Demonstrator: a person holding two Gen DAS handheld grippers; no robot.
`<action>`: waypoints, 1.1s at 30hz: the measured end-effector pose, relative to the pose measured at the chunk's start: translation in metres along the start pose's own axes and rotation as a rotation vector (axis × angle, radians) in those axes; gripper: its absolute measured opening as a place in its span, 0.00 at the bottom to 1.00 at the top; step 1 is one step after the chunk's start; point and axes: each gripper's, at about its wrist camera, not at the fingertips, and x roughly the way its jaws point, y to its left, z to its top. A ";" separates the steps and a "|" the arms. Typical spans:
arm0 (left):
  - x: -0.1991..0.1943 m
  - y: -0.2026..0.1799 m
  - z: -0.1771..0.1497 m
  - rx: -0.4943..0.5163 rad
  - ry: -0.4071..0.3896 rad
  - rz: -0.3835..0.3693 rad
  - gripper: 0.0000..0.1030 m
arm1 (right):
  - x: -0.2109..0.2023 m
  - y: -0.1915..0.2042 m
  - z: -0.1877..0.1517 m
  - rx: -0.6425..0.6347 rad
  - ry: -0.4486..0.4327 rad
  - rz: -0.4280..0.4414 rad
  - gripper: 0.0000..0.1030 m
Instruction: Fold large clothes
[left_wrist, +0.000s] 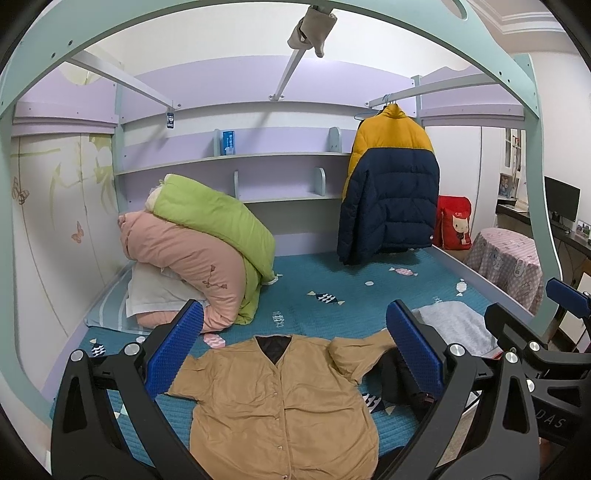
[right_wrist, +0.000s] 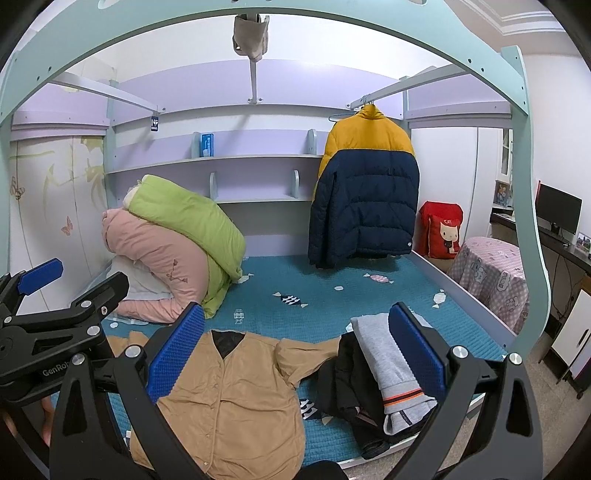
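Note:
A tan buttoned jacket (left_wrist: 273, 398) lies spread face up on the teal bed sheet (left_wrist: 332, 295), one sleeve bunched to the right. It also shows in the right wrist view (right_wrist: 229, 402). My left gripper (left_wrist: 295, 350) is open and empty, held above the jacket. My right gripper (right_wrist: 295, 350) is open and empty, above the jacket's right sleeve and a pile of a black garment (right_wrist: 347, 391) and a grey garment (right_wrist: 388, 362). Each gripper shows at the edge of the other's view.
Folded green and pink quilts (left_wrist: 199, 243) lean at the back left. A yellow and navy puffer jacket (left_wrist: 391, 184) hangs at the back right. A red bag (left_wrist: 452, 221) and a covered stool (left_wrist: 506, 266) stand beside the bed's right edge.

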 end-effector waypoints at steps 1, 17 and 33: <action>0.001 0.001 -0.001 0.000 0.000 0.001 0.95 | 0.001 -0.001 0.000 0.000 0.002 0.000 0.93; 0.004 0.008 -0.019 0.000 0.026 0.015 0.95 | 0.008 0.004 -0.008 -0.002 0.023 0.010 0.93; 0.016 0.007 -0.013 -0.002 0.064 0.022 0.95 | 0.018 0.006 -0.009 0.002 0.056 0.024 0.93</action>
